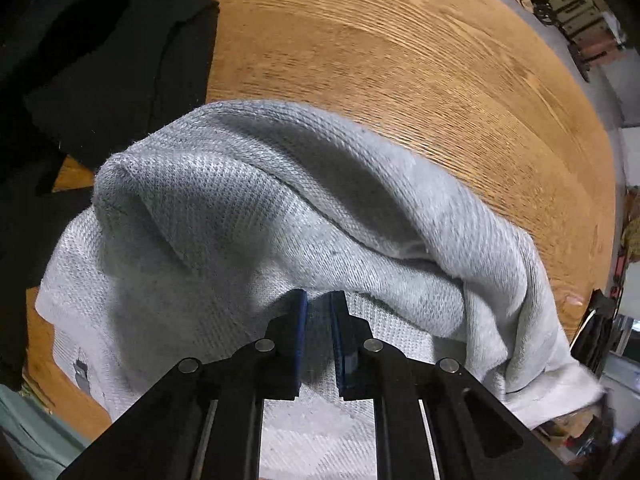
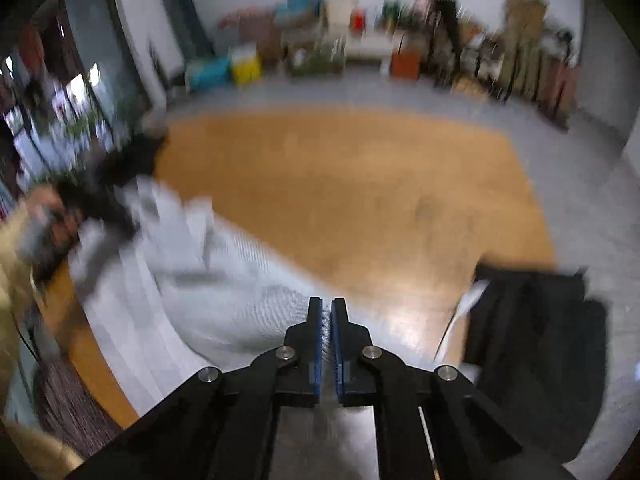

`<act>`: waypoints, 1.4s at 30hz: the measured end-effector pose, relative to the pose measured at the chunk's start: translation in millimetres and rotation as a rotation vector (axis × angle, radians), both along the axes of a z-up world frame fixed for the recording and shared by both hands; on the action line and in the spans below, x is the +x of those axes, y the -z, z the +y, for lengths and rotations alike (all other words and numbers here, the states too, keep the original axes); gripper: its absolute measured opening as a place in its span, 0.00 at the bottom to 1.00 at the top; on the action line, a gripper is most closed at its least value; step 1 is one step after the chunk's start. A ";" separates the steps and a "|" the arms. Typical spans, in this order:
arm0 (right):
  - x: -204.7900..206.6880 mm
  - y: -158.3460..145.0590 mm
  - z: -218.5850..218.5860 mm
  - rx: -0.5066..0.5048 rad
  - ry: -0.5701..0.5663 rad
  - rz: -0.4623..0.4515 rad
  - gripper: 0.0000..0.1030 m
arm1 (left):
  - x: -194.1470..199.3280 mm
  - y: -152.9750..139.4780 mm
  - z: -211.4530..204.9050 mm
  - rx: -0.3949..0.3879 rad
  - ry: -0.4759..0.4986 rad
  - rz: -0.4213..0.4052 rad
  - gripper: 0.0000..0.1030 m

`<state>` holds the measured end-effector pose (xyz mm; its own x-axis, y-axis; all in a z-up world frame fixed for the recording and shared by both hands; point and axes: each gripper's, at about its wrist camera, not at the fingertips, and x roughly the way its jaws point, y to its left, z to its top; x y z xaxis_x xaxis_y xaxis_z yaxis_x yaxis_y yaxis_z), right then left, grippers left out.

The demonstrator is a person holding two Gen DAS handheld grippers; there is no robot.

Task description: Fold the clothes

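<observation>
Grey knit sweater (image 1: pixel 248 208) is lying bunched on my wooden table (image 1: pixel 400 60); my left gripper (image 1: pixel 319 300) is pinching its fabric, and my right gripper (image 2: pixel 327 308) is clenching a fold too.

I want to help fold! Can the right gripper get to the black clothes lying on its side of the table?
Probably yes. The right gripper sits over bare wooden table, and nothing lies between it and the black clothes. But its jaws look shut on the grey knit garment, so it would have to let go first.

Motion-blurred clutter (image 2: pixel 360 40) along the far wall
</observation>
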<state>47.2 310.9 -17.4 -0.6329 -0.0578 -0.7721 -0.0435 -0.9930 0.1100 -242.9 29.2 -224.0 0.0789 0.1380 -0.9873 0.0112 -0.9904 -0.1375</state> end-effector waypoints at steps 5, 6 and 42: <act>52.3 -82.0 -10.4 -0.019 -0.048 0.205 0.04 | 4.6 3.8 -6.2 0.024 -0.034 0.003 0.12; 67.9 -91.8 -11.2 -0.026 -0.045 0.226 0.03 | 4.3 5.2 -9.9 0.043 -0.053 -0.007 0.12; 31.0 97.3 42.3 -0.562 0.402 -0.134 0.05 | 0.9 22.6 -3.4 0.207 -0.096 0.135 0.07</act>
